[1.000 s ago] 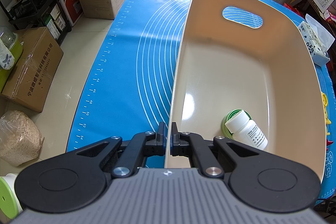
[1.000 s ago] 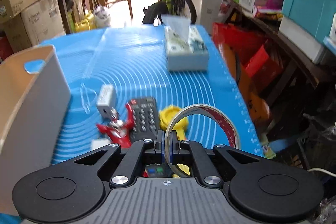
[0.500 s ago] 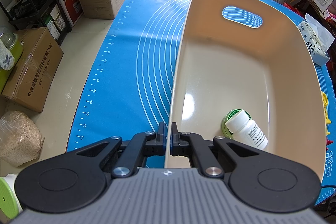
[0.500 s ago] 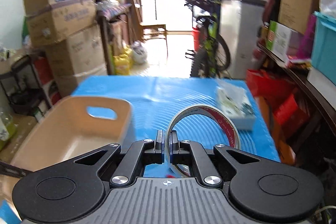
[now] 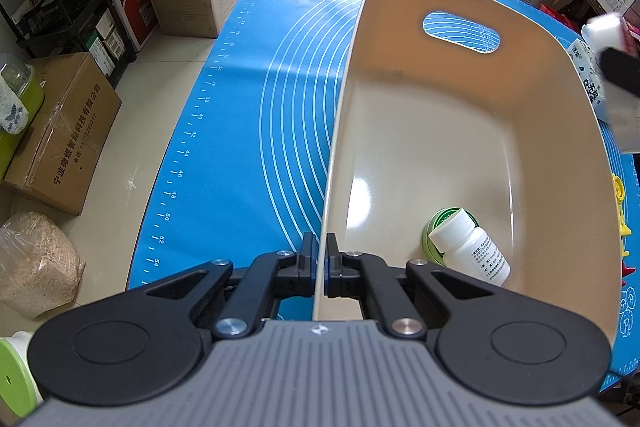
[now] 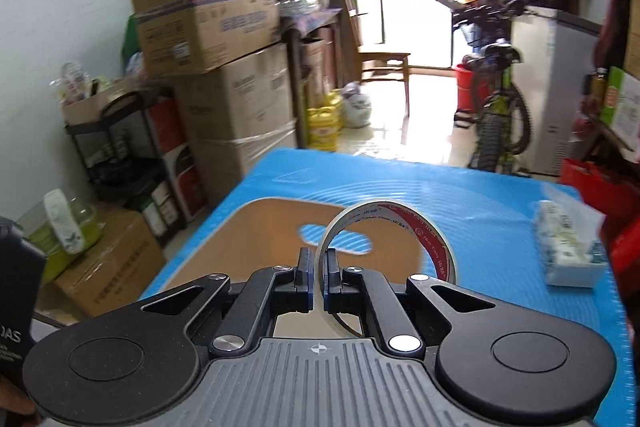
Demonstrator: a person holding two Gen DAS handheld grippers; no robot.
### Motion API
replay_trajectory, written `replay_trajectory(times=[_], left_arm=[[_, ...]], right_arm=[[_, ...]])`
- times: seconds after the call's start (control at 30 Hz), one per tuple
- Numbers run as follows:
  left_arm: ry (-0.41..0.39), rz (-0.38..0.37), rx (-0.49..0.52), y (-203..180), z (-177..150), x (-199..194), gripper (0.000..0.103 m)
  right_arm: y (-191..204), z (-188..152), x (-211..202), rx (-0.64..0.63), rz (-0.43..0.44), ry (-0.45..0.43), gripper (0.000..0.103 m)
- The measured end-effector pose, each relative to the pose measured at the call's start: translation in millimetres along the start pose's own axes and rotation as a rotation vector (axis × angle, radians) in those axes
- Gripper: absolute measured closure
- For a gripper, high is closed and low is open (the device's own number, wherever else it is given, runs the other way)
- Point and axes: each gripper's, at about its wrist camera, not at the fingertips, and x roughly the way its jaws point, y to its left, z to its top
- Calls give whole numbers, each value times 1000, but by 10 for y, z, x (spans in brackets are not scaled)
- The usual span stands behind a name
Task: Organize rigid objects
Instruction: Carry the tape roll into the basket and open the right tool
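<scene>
My left gripper (image 5: 319, 255) is shut on the near left rim of a beige plastic bin (image 5: 460, 115) that stands on the blue mat (image 5: 264, 107). Inside the bin lie a white pill bottle (image 5: 472, 253) and a green lid (image 5: 434, 231) under it. My right gripper (image 6: 318, 267) is shut on a roll of clear tape (image 6: 416, 231) with a red inner band, held above the bin (image 6: 248, 235), whose handle hole shows behind the tape.
A tissue pack (image 6: 568, 247) lies on the mat (image 6: 480, 203) to the right of the bin. Yellow and red toys (image 5: 620, 215) lie just outside the bin's right wall. Cardboard boxes (image 6: 224, 67), a black shelf and a bicycle (image 6: 496, 99) stand around the table.
My right gripper has lifted the tape roll away from the items on the mat and swung left, so it now hangs over the bin. The left gripper and bin have not moved.
</scene>
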Motion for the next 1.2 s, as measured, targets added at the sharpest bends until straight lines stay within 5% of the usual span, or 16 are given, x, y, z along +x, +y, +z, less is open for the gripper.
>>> replay_trajectory(times=[0.43,0.83,1.2], left_arm=[[0,1,1,-3,2,-4,99],[0,9,5,-15,0,-3,98],[0,9,6,-16,0,-2,98]], right_arm=[[491,-246,400,-65,75,155,87],[367,-528,701,-6,33,348,88],[302,-546,736,21,43,384,78]])
